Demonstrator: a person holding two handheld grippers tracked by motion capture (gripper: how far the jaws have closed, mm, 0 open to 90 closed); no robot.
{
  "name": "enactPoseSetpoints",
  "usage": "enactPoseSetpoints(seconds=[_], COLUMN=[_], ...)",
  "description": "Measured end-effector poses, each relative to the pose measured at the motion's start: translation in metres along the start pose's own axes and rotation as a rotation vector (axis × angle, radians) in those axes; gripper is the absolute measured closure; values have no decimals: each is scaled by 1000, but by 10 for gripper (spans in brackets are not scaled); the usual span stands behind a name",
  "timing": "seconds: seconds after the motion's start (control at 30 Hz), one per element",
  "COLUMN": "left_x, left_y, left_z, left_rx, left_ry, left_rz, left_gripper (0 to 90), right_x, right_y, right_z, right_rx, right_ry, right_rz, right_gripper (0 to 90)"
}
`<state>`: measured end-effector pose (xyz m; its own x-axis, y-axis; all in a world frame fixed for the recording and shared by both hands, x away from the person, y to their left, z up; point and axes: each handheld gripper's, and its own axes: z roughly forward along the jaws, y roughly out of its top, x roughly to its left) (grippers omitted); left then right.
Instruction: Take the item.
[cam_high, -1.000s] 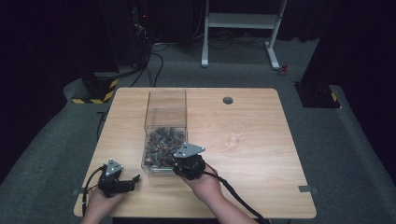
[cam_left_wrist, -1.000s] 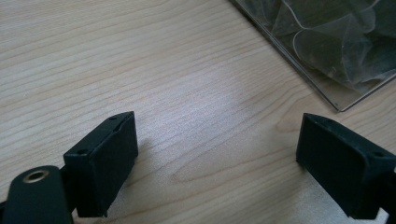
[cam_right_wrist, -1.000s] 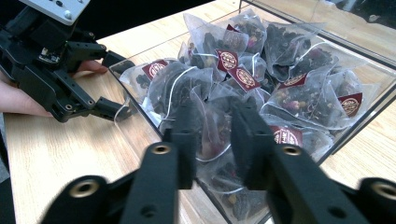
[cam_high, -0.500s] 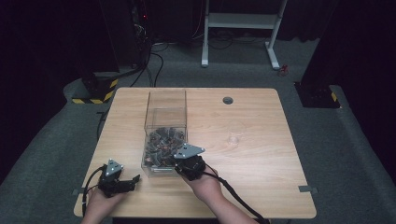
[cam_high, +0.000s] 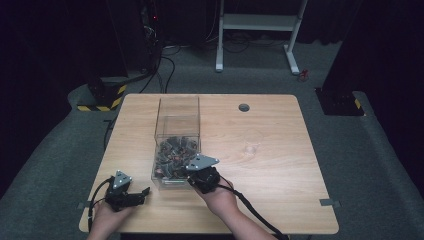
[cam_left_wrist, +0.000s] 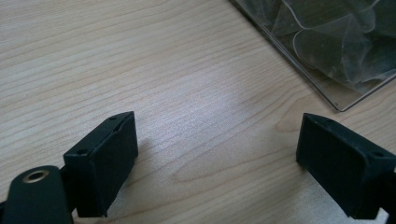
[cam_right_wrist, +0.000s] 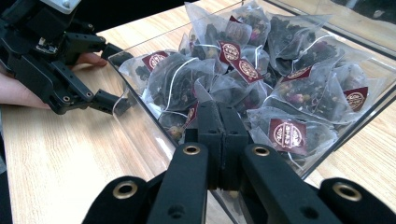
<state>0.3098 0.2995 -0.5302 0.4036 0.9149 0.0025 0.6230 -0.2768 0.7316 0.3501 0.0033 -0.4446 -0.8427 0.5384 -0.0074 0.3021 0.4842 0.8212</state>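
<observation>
Room: dark, grey carpet, white stand legs (cam_high: 260, 22) far behind the box.
Table (cam_high: 280, 165): pale wood, bare except for the box.
Clear box (cam_high: 176, 120): mid-table, its near half heaped with pyramid tea bags (cam_right_wrist: 261, 60).
Right gripper (cam_right_wrist: 218, 122): at the box's near end, jaws pressed together; whether they pinch a bag, cannot tell.
Left gripper (cam_left_wrist: 217, 158): left of the box, jaws spread wide, empty, low over the wood.
Progress: apparently early; 0 bags lie outside the box.

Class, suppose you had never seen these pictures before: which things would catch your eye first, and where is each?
First the clear box near the middle of the wooden table, its near end heaped with pyramid tea bags bearing dark red tags. The right gripper, jaws together, reaches into that heap. The left gripper sits left of the box with jaws wide apart over bare wood.
</observation>
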Motion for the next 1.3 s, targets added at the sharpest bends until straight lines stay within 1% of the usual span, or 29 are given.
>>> enactPoseSetpoints(seconds=[0.27,0.7,0.9,1.07,1.1,1.3], left_x=[0,0,0,0,0,0], left_y=[0,0,0,0,0,0], left_z=[0,0,0,0,0,0], left_rx=[0,-1,0,0,0,0], left_ry=[0,-1,0,0,0,0], left_rz=[0,-1,0,0,0,0], left_gripper=[130,130,130,130,130,130], right_x=[-1,-1,-2,-1,-1,-1], right_y=[1,4,6,9,9,13], right_z=[-2,-9,-12,-14,-15,-18], right_rx=[-14,-54,-74,-84,-90,-104], right_ry=[0,13,12,14,13,12], right_rz=[10,32,29,38,31,32], right_gripper=[900,900,900,900,900,900])
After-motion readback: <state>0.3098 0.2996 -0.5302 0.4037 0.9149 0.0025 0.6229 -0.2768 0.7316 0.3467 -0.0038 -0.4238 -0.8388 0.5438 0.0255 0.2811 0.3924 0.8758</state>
